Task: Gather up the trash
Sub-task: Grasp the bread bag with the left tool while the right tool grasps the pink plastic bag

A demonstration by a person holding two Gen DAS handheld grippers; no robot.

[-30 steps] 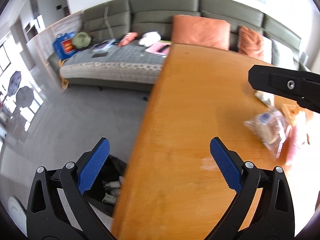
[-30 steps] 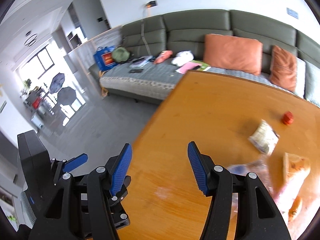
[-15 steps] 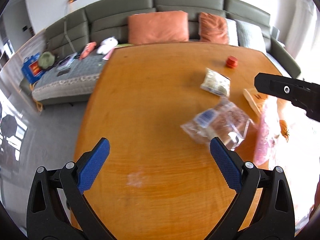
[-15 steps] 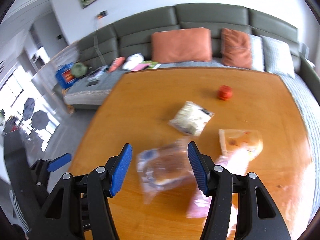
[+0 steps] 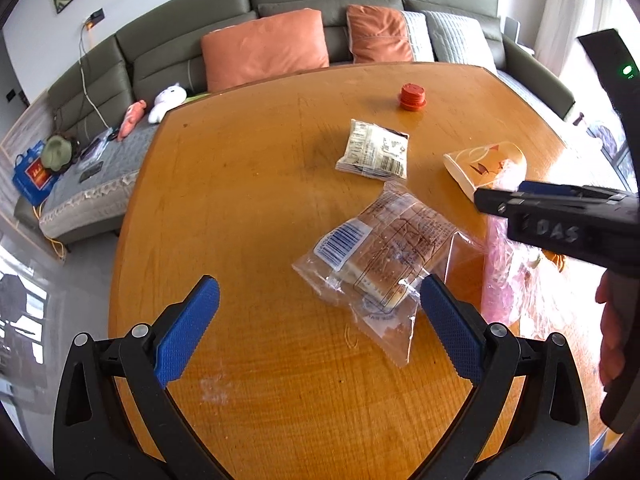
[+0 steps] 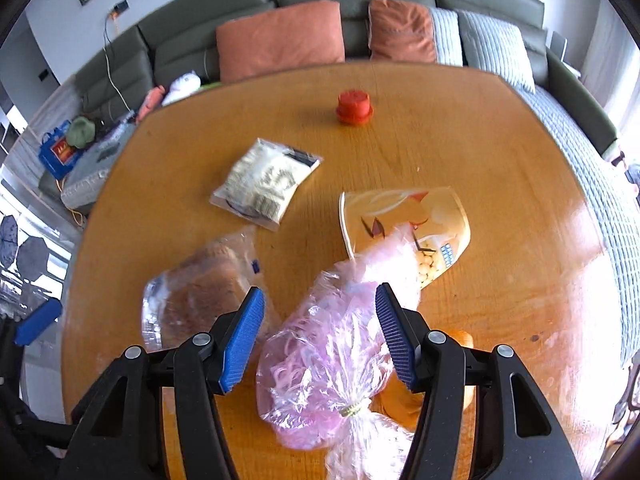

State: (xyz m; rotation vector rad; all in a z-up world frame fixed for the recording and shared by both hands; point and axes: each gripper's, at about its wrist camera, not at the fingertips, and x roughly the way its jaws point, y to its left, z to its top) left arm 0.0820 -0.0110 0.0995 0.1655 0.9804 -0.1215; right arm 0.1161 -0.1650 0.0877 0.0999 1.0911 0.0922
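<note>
Right gripper (image 6: 320, 334) fingers spread, straddling crinkly pink-tinted clear plastic bag (image 6: 332, 352) on orange wooden surface (image 6: 500, 200); left gripper (image 5: 316, 320) fingers released, empty. Risk: slick film slips, pinch misses.

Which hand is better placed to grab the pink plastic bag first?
Right. The right tongs are open with the pink plastic bag lying between their pads; the left tongs are open over the clear bread wrapper instead.
</note>
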